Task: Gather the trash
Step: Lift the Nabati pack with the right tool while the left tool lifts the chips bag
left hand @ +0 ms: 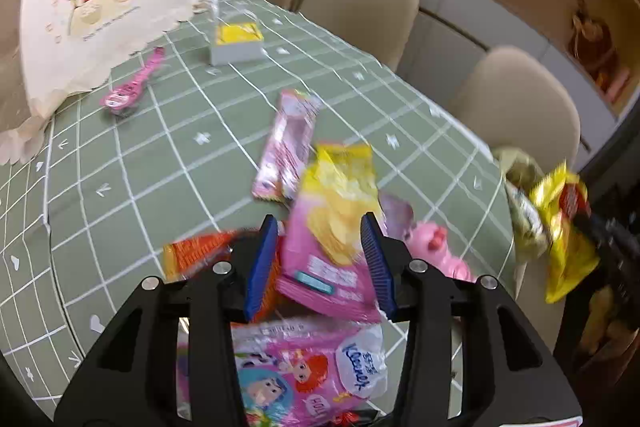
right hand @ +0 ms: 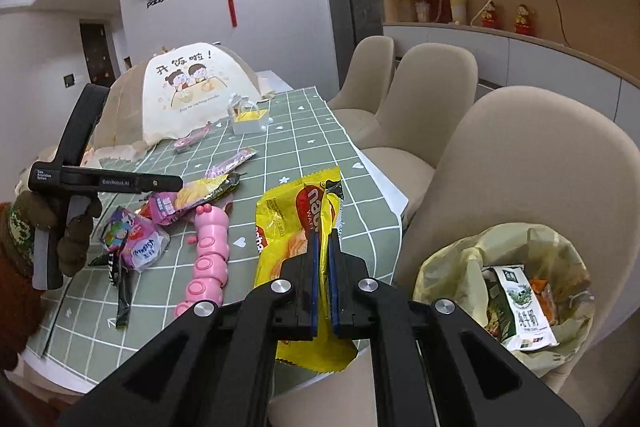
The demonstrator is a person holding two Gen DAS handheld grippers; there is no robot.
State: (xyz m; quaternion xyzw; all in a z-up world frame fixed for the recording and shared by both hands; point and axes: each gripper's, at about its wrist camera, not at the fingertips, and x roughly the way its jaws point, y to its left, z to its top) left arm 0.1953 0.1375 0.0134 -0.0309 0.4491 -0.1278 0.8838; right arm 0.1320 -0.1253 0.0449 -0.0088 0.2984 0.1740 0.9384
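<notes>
My right gripper (right hand: 323, 233) is shut on a yellow wafer wrapper (right hand: 288, 227) and holds it over the table's right edge; the wrapper also shows in the left wrist view (left hand: 564, 239). A bin lined with a yellowish bag (right hand: 452, 267) stands low at the right with wrappers inside. My left gripper (left hand: 320, 227) is open just above a pink and yellow chip packet (left hand: 332, 239). An orange wrapper (left hand: 196, 253), a long pink wrapper (left hand: 286, 143) and a pink tissue pack (left hand: 304, 371) lie around it.
A pink caterpillar toy (right hand: 208, 251) lies on the green checked tablecloth (right hand: 300, 147). A mesh food cover (right hand: 188, 95), a small white box (right hand: 250, 121) and a pink toy (left hand: 134, 87) sit further back. Beige chairs (right hand: 500, 163) line the table's right side.
</notes>
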